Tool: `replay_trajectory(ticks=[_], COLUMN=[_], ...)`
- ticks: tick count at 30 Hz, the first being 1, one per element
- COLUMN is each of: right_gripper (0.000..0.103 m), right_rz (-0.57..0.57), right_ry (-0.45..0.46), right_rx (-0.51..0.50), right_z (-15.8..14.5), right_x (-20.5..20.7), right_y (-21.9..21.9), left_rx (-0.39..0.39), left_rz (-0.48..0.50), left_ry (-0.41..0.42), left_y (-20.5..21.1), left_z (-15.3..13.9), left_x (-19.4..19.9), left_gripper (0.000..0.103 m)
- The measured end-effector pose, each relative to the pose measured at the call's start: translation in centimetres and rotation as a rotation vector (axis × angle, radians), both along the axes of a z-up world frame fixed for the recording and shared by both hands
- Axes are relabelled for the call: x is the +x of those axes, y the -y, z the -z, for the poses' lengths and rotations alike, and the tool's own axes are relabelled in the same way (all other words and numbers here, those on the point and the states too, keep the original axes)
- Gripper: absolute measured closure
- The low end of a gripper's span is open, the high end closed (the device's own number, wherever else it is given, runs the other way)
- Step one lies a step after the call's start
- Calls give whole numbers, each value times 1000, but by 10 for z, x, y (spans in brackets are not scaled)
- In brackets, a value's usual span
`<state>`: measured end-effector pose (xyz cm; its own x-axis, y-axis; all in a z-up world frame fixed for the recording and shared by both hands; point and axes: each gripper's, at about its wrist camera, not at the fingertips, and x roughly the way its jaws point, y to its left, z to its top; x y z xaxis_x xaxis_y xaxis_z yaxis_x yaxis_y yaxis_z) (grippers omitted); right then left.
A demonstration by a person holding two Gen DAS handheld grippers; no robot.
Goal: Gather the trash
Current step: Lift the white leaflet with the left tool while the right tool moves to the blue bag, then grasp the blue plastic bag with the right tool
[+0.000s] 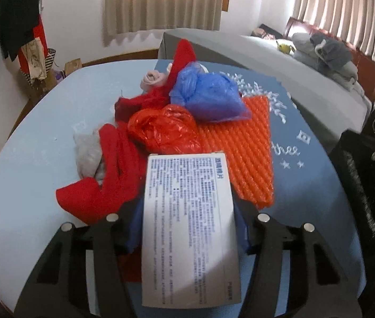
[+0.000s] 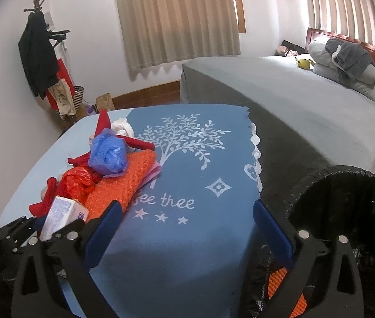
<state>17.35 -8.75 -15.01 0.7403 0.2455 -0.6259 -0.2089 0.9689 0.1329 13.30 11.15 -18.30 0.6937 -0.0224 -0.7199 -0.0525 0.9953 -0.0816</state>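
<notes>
— Looking down the left gripper [image 1: 188, 228], we see a white printed box [image 1: 190, 225] lying between its blue pads, which sit against the box's two long sides and pinch it.

— And the heap beyond it?

— We count a red plastic bag [image 1: 164, 128], a blue plastic bag [image 1: 208, 96], an orange bubble-wrap sheet [image 1: 243, 148] and red cloth [image 1: 107, 185], all piled toward the left edge of the blue tree-print cloth [image 2: 187, 175] covering the tabletop.

— What about our right gripper [image 2: 187, 225]?

— Its jaws are spread wide over bare cloth near the front edge, with nothing between them. We see the black-lined bin [image 2: 346, 212] just off the tabletop's right edge.
</notes>
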Motion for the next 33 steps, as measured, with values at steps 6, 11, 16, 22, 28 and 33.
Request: replay_trajectory(ticks=[6,11,16,22,28,33], right_gripper=[6,6,6,10,16,23], right_rz=[-8,-13,-34,-79,-133,-163], right_ry=[20,32,50,81,61,31], right_rx=[0,4,19,33,35,23], right_z=[-5,-10,-17,-25,-19,-6], right_x=[-1,2,13,36,58,71], right_y=[-2,-8,-23,-55,-89,-112], left_rx=[-21,-68,-22,-24,3,11], left_rz=[-10,-40,-100,-159,-200,-212], left_ry=[93,166,176,172,156,147], left_y=[-5,-19,-40,-71,-90,-94], left_z=[-33,-63,-73,-77,-70,-64], left_x=[-9,-14,-8,10,22,26], left_gripper=[49,49,49,49,49,49])
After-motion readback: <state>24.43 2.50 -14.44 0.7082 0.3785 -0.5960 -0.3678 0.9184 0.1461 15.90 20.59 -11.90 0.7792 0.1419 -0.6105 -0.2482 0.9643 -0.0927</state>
